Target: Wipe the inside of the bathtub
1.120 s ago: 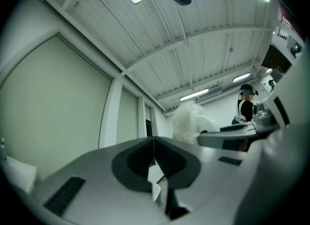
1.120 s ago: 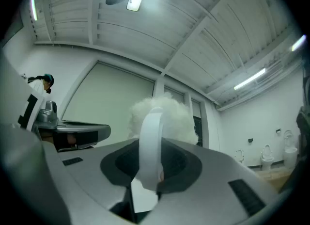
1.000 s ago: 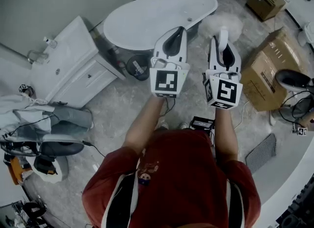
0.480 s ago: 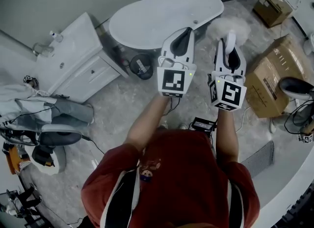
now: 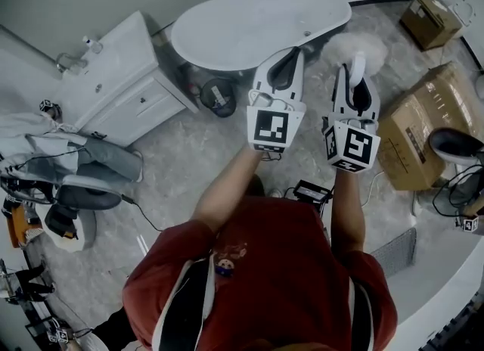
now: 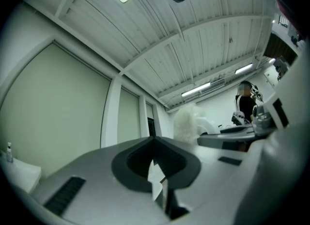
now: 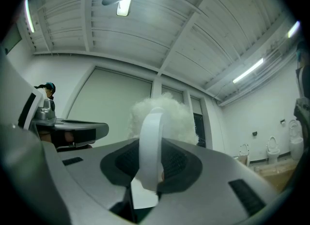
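The white oval bathtub [image 5: 249,28] stands at the top of the head view, past both grippers. My right gripper [image 5: 355,77] is raised and shut on the white handle [image 7: 151,146] of a fluffy white duster [image 5: 349,43]. The duster's head [image 7: 164,115] sticks up beyond the jaws, which point towards the ceiling. Beside it on the left, my left gripper [image 5: 286,62] is also raised, its jaws [image 6: 154,139] closed on nothing. Neither gripper is over the tub's inside.
A white vanity cabinet [image 5: 113,85] stands left of the tub, with a small dark bin [image 5: 218,96] between them. Cardboard boxes [image 5: 423,126] lie at the right. A chair draped with clothes [image 5: 83,183] is at the left, and a black device [image 5: 311,191] with cables lies on the floor.
The head view has drifted, so the tub and both grippers sit a little further right in frame. The grippers stay side by side, the duster still held.
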`<state>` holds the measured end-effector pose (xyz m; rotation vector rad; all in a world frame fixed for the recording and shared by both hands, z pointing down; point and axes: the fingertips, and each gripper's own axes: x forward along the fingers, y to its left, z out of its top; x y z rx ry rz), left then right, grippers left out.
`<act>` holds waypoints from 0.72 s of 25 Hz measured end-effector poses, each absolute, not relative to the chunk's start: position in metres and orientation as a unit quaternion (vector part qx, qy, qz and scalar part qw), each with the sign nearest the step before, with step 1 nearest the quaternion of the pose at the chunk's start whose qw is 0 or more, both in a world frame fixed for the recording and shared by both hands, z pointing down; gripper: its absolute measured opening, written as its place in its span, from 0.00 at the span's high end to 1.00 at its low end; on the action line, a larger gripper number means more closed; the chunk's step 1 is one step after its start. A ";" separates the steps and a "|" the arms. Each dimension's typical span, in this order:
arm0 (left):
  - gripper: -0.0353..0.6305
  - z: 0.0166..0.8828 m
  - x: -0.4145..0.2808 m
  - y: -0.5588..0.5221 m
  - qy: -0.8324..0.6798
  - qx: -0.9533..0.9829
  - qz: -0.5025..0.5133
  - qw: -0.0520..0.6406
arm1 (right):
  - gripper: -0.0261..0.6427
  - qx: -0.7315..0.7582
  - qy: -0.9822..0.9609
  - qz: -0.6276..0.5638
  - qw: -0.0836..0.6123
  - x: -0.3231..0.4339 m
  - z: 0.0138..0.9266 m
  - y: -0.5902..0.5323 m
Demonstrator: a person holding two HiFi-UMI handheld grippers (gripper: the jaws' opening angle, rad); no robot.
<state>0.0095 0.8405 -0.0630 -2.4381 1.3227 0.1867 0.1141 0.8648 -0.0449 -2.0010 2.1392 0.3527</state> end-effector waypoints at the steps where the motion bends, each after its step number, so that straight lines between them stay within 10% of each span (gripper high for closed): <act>1: 0.92 -0.061 0.012 0.841 0.470 -0.862 0.064 0.180 | 0.82 -0.673 0.724 0.118 0.096 0.116 -0.043 0.864; 18: 0.92 -0.053 0.034 0.797 0.480 -0.858 0.055 0.174 | 0.82 -0.670 0.729 0.104 0.091 0.136 -0.031 0.819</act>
